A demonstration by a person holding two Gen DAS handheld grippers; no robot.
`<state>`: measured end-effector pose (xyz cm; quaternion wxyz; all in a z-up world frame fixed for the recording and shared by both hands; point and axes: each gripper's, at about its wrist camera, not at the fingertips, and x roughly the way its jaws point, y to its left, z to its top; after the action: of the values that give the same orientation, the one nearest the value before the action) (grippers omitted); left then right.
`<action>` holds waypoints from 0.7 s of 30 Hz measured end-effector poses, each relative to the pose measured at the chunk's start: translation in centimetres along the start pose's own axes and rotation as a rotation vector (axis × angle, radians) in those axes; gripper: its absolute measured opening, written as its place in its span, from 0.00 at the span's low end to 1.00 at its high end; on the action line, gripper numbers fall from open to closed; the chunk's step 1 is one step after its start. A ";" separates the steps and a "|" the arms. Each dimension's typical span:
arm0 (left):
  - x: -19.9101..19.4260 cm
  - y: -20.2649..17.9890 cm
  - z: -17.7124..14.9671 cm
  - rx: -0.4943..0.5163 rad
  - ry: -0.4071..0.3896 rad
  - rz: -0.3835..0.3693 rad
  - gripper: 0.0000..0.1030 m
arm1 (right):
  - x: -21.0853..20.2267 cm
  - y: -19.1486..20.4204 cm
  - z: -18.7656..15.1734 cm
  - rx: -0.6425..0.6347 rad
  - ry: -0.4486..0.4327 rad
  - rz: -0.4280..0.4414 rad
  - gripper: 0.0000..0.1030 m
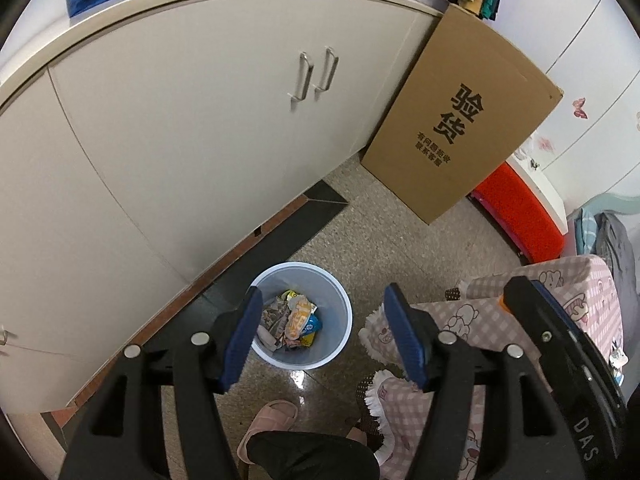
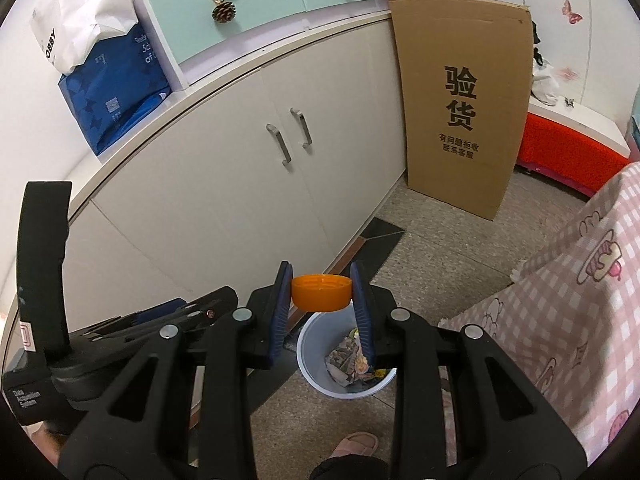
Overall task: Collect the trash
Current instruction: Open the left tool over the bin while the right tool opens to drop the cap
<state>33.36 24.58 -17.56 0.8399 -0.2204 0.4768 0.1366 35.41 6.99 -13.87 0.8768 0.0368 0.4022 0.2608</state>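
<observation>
right gripper: pinching the orange cap between both pads, held in the air above the bin, slightly on its far side
left gripper: jaws spread, nothing between them, aimed down at the bin
bin: pale blue, round, standing on the speckled floor just below both grippers, near the cabinet base
bin contents: crumpled wrappers already inside, orange and blue packets among them
progress: my read is well along; some trash is binned, the cap is carried to the bin and not yet dropped
left to do: open the right jaws over the bin mouth; more trash elsewhere cannot be told from these views
person: pink slipper and dark trouser leg at bottom edge, close to the bin
pink checked cloth: hangs to the right of the bin, frilled edge near it, not over the opening
obstruction: none seen between cap and bin
cabinet: white doors with metal handles, behind the bin
cardboard box: leans against the cabinet end, well apart
red cushion: beyond the box
blue bag: on the cabinet top, far
</observation>
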 end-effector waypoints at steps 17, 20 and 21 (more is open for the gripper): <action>-0.9 3.8 0.7 -0.134 -0.026 0.056 0.61 | 2.3 0.8 0.8 0.057 -0.020 0.085 0.65; -1.0 4.1 0.7 -0.143 -0.024 0.054 0.62 | 1.9 0.6 0.6 0.063 -0.017 0.088 0.65; -1.1 4.1 0.6 -0.143 -0.024 0.051 0.62 | 1.6 0.5 0.6 0.064 -0.020 0.084 0.65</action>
<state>31.44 28.43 -17.34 0.8240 -0.2661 0.4610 0.1942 36.48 8.24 -14.42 0.8674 0.0842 0.3998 0.2841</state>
